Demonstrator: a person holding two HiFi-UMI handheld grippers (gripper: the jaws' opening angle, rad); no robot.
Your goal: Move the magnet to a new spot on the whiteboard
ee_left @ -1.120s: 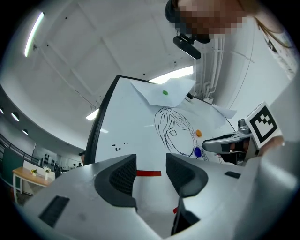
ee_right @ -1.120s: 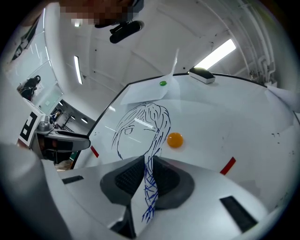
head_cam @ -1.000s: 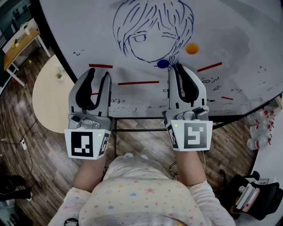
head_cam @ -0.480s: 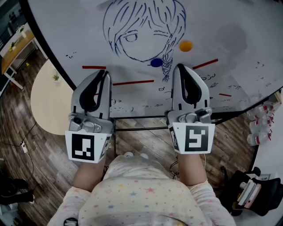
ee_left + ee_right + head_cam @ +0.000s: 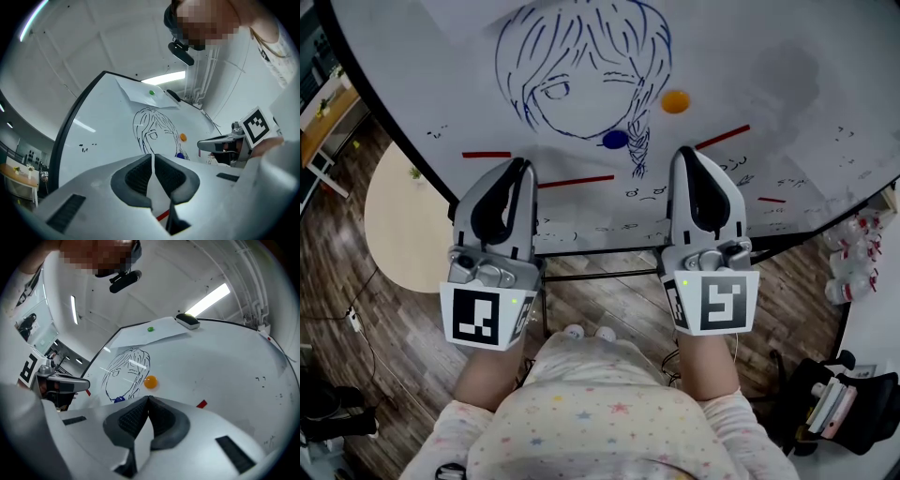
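Whiteboard (image 5: 787, 112) w/ sketch (image 5: 572, 84), over wood floor (image 5: 356, 281); round table (image 5: 398, 225) left. Blue magnet (image 5: 615, 140) at sketch's chin, orange magnet (image 5: 675, 101) beside hair. Left gripper (image 5: 522, 165) & right gripper (image 5: 682, 153): jaws together, empty. Gripper views add green magnet (image 5: 150, 329), eraser (image 5: 188, 321) up top.

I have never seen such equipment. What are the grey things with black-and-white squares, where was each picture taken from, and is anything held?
A person holds two hand tools, each ending in a two-jaw gripper; the marked cubes belong to them. One picture comes from a camera on the person's head, looking down at the left gripper and right gripper. The other two come from cameras riding on each gripper. Ahead is a whiteboard with a drawn face, a blue magnet and an orange magnet. Both grippers are shut and hold nothing.
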